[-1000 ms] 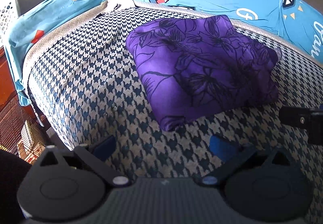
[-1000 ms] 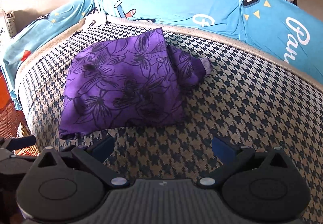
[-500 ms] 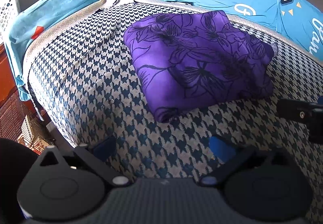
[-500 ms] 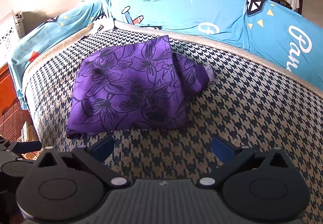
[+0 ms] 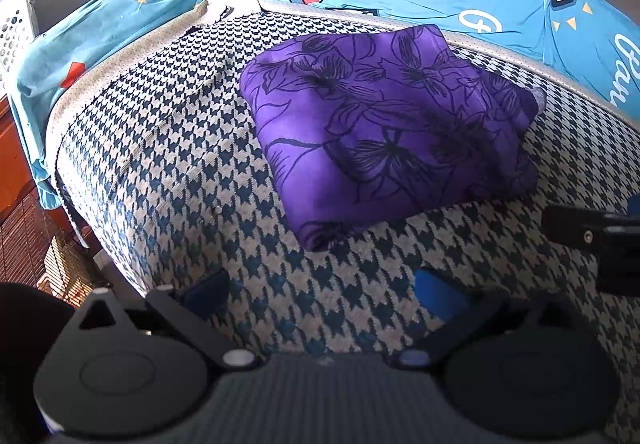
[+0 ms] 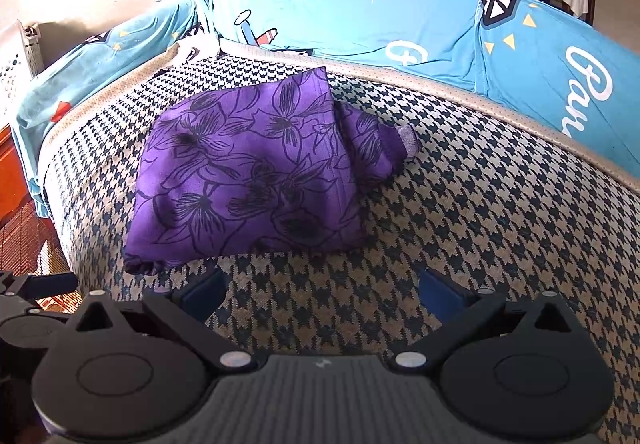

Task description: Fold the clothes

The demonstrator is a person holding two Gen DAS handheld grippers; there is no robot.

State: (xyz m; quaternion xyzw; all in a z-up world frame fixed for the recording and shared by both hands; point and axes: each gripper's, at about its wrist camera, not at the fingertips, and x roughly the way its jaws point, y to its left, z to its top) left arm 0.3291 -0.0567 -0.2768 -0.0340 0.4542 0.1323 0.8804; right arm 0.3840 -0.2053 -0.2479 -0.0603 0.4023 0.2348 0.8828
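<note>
Lying just ahead of both spread, empty claws on the houndstooth-covered bed, the folded purple floral-print garment sits ahead-right of the left claw and ahead-left of the right claw, its rolled near corner closest to the left one.

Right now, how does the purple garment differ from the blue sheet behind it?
The purple garment has black flower outlines; the blue sheet has white stars and lettering. The garment lies folded in a compact bundle on the houndstooth cover; the sheet is spread wide along the far edge. Neither is touched by a gripper.
</note>
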